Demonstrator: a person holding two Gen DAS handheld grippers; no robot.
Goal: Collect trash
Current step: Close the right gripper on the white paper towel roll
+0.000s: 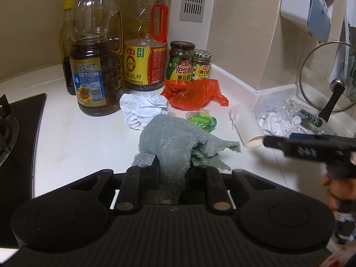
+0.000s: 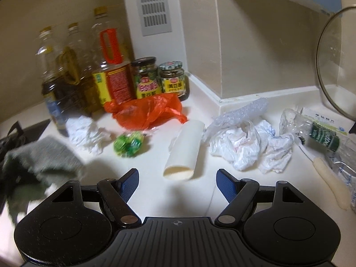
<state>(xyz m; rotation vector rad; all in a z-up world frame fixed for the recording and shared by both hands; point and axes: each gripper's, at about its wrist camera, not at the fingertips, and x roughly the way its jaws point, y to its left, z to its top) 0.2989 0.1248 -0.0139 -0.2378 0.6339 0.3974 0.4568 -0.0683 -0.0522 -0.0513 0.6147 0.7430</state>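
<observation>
The left tool [image 1: 172, 171] is clamped on a grey-green cloth [image 1: 175, 140], which is bunched between its 2 fingers and hangs forward over the white table [image 1: 77, 138]; the right tool [image 2: 177, 183] is held with its blue-padded fingers well apart and nothing between them, just in front of a white paper tube [image 2: 185, 150] lying on its side. The trash is spread across the table: a crumpled white paper [image 1: 142, 109] is seen just beyond the cloth; a green wrapper [image 1: 201, 121] lies between that paper and the tube; an orange plastic bag [image 1: 193, 93] rests against 2 sauce jars [image 1: 189, 61]; a heap of white plastic bags [image 2: 249, 148] and bubble wrap [image 2: 242, 111] is piled to the right of the tube; a crushed clear bottle [image 2: 322, 138] and a toothbrush [image 2: 320, 171] lie further right. Oil bottles [image 1: 95, 55] are stood in the corner; a stove [image 1: 13, 122] is seen at the left edge; a glass lid [image 1: 327, 75] is leaned against the wall.
</observation>
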